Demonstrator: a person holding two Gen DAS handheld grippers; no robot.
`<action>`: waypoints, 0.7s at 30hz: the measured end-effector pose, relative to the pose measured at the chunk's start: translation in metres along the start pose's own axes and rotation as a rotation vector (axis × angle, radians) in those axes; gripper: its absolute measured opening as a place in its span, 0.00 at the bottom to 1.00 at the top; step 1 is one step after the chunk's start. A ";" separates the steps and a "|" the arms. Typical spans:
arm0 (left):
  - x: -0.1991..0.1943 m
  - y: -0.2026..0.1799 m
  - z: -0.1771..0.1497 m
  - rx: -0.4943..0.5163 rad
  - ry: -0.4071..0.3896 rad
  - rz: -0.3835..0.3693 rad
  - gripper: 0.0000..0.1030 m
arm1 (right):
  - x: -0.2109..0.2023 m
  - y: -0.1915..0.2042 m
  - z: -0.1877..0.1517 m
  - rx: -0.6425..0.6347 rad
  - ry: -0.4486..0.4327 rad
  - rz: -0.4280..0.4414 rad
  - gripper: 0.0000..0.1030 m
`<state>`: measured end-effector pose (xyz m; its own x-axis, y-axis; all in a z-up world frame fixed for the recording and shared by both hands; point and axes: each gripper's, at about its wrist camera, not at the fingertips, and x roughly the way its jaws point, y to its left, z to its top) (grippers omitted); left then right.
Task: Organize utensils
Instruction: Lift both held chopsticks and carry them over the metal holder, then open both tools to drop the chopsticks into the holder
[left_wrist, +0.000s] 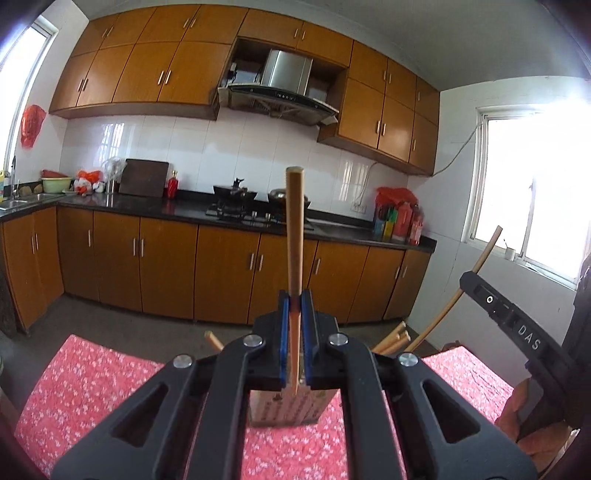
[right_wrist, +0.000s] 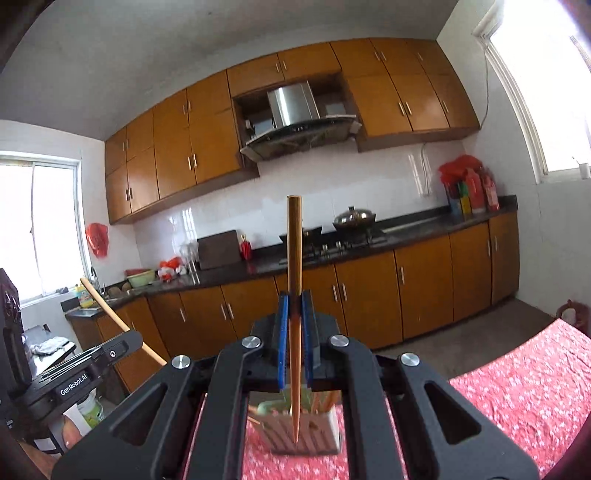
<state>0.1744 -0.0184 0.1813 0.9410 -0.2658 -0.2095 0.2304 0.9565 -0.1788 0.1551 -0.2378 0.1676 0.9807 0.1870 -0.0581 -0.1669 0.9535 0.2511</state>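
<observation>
My left gripper (left_wrist: 294, 299) is shut on a wooden chopstick (left_wrist: 294, 229) that stands upright between its blue pads. Below it a utensil holder (left_wrist: 284, 408) stands on the red floral tablecloth (left_wrist: 85, 376), with several chopstick ends (left_wrist: 393, 338) sticking out behind the gripper. My right gripper (right_wrist: 294, 301) is shut on another wooden chopstick (right_wrist: 294, 251), upright, its pointed tip low over a slotted holder (right_wrist: 303, 432) that has chopsticks in it. The right gripper body (left_wrist: 517, 325) shows at the right of the left wrist view; the left gripper body (right_wrist: 74, 373) shows at the left of the right wrist view.
Across the floor runs a dark counter (left_wrist: 147, 206) with brown cabinets, a stove with a wok (left_wrist: 234, 194), a cutting board (left_wrist: 144, 177) and bottles (left_wrist: 397, 218). A range hood (left_wrist: 280, 96) hangs above. Windows (left_wrist: 535, 184) are at both sides.
</observation>
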 end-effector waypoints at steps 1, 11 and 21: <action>0.004 -0.001 0.003 0.001 -0.008 0.001 0.07 | 0.005 0.000 0.003 -0.001 -0.012 -0.003 0.07; 0.055 0.007 0.009 -0.023 -0.007 0.020 0.07 | 0.050 0.000 -0.007 -0.012 -0.036 -0.039 0.07; 0.088 0.017 -0.017 -0.030 0.064 0.008 0.07 | 0.082 -0.008 -0.039 -0.006 0.061 -0.040 0.07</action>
<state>0.2570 -0.0280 0.1431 0.9247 -0.2665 -0.2719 0.2148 0.9549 -0.2051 0.2327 -0.2204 0.1233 0.9786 0.1622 -0.1265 -0.1281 0.9618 0.2418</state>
